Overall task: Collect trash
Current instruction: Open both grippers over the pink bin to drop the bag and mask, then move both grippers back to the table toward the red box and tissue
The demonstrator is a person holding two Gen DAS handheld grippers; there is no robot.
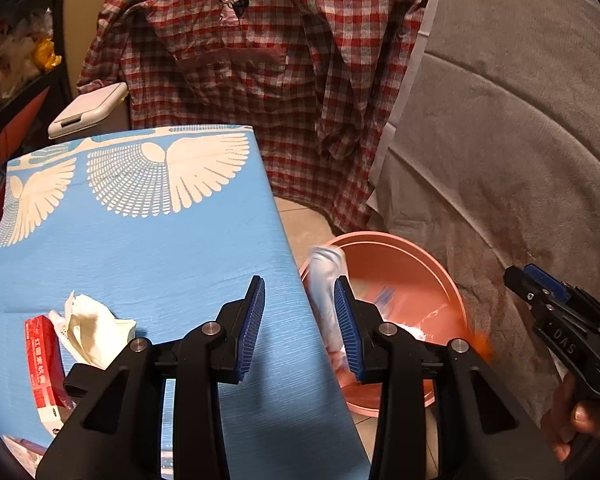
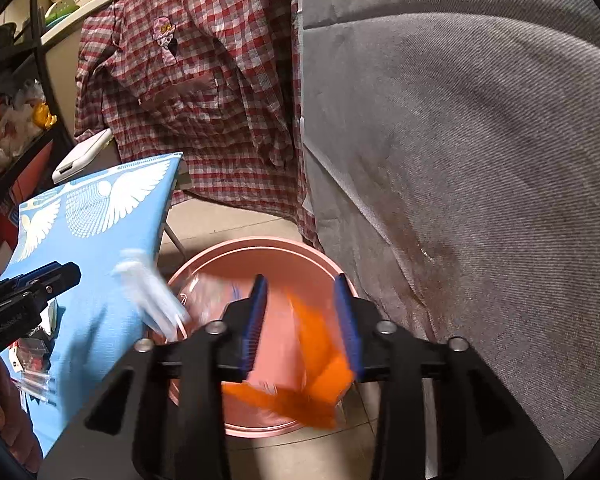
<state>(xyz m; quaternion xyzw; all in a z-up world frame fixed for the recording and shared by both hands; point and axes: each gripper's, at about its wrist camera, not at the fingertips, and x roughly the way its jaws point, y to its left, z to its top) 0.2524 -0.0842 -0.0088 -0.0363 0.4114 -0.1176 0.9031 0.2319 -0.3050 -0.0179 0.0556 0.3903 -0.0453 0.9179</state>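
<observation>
A pink basin [image 1: 440,276] stands on the floor beside the blue table [image 1: 148,248]; it also shows in the right wrist view [image 2: 260,256]. My left gripper [image 1: 300,328] is open at the table's right edge. A blurred pale wrapper [image 1: 328,280] hangs in the air by its right finger, over the basin rim. My right gripper [image 2: 302,328] is open above the basin. A blurred orange wrapper [image 2: 316,364] is in the air beside its right finger. A crumpled white tissue [image 1: 92,324] and a red box [image 1: 44,364] lie on the table.
A checked shirt [image 1: 268,60] hangs behind the table. A grey covered sofa [image 1: 520,140] stands to the right of the basin. A white lidded bin [image 1: 88,110] stands behind the table. Cluttered shelves [image 1: 12,60] are at far left. Tiled floor [image 2: 236,220] surrounds the basin.
</observation>
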